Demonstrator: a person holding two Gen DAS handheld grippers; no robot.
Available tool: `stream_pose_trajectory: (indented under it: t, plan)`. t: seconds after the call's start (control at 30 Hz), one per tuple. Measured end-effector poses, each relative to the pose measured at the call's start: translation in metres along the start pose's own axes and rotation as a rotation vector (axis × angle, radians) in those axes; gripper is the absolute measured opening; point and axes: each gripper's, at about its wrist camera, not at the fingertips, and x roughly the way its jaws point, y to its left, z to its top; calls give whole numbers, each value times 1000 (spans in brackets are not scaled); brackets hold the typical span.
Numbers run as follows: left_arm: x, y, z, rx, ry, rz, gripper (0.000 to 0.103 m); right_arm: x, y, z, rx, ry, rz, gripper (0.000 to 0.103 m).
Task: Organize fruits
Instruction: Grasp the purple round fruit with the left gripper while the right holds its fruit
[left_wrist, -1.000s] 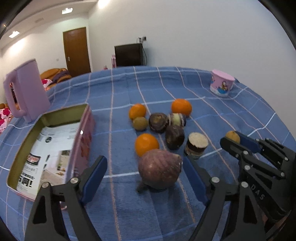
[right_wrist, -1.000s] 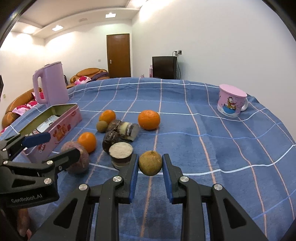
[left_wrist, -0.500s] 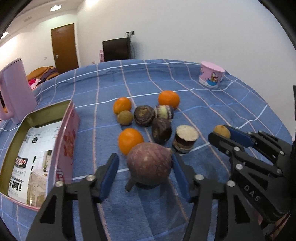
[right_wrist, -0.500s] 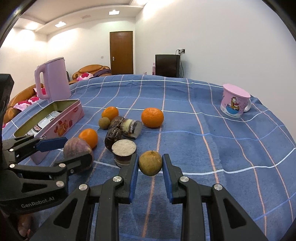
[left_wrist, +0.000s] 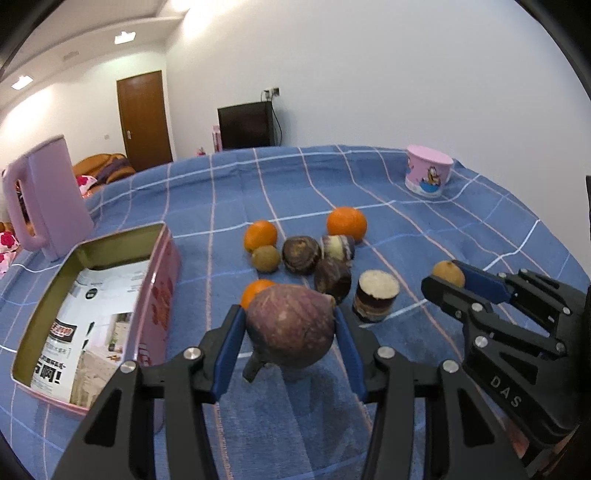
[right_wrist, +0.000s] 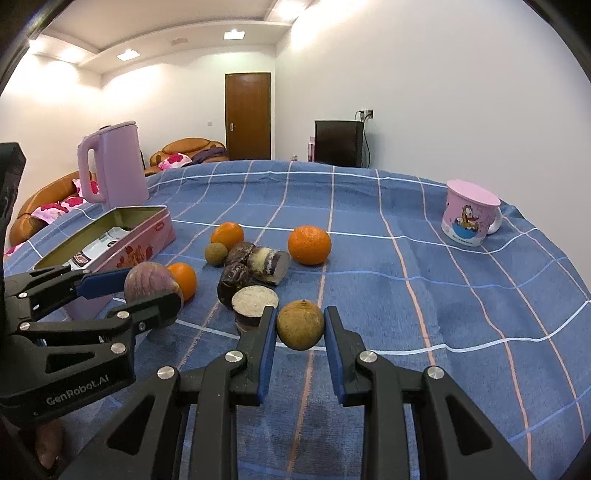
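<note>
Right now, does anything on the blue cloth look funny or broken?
Yes. Among the whole fruits, one dark piece stands upright with its top sliced flat, pale inside. Another cut piece lies tipped on its side beside the big orange. Nothing looks spilled.

Noted on the blue checked tablecloth (right_wrist: 461, 295): lilac kettle (right_wrist: 114, 162) far left, cartoon-printed pink mug (right_wrist: 469, 214) far right; brown door (right_wrist: 248, 115) beyond.
</note>
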Motion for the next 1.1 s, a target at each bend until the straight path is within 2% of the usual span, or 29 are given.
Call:
stream_pose_trajectory:
  t: [0.6, 1.1]
  plan:
    - [-17, 5, -4, -13, -109, 58, 51, -14, 2, -2, -11, -86, 13, 27]
    - [-26, 5, -7, -8, -169, 77, 51, -21, 4, -5, -21, -131, 15, 27]
